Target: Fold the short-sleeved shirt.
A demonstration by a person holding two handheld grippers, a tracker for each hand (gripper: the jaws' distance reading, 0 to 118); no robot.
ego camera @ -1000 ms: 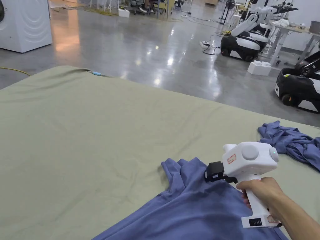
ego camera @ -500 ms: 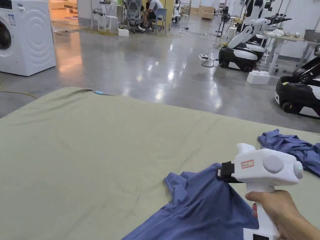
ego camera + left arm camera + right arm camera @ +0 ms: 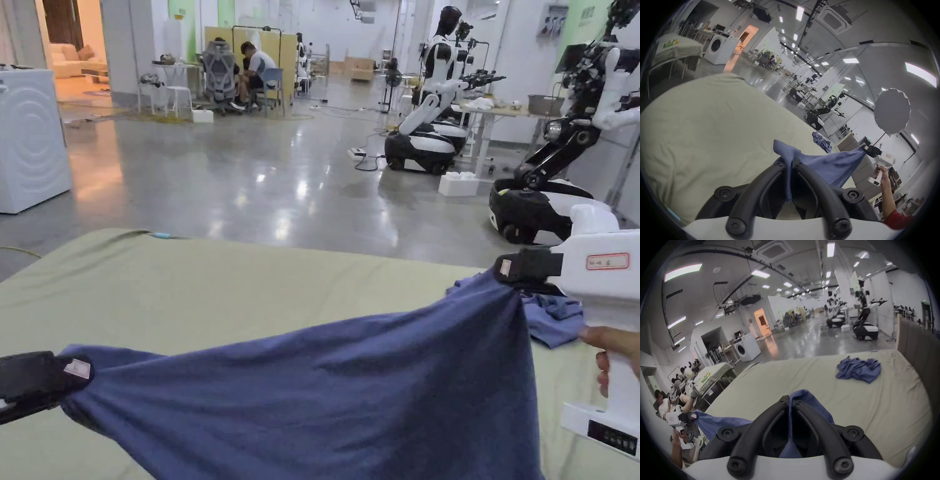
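While the blue shirt [image 3: 325,400] is hanging stretched in the air above the green-covered table [image 3: 206,287], the left gripper [image 3: 788,162] is pinching one edge of it with both jaws closed on the cloth, and the right gripper [image 3: 790,400] is clamping another edge in the same way, held higher. The fabric is sagging between the two holds, so it is probably light, soft and limp, draping rather than keeping any shape; taking it by the shoulders or hem corners is likely to be the best way to lay it flat. A second crumpled blue garment [image 3: 858,370] is lying on the table toward the far right corner, well apart, leaving the spot below free.
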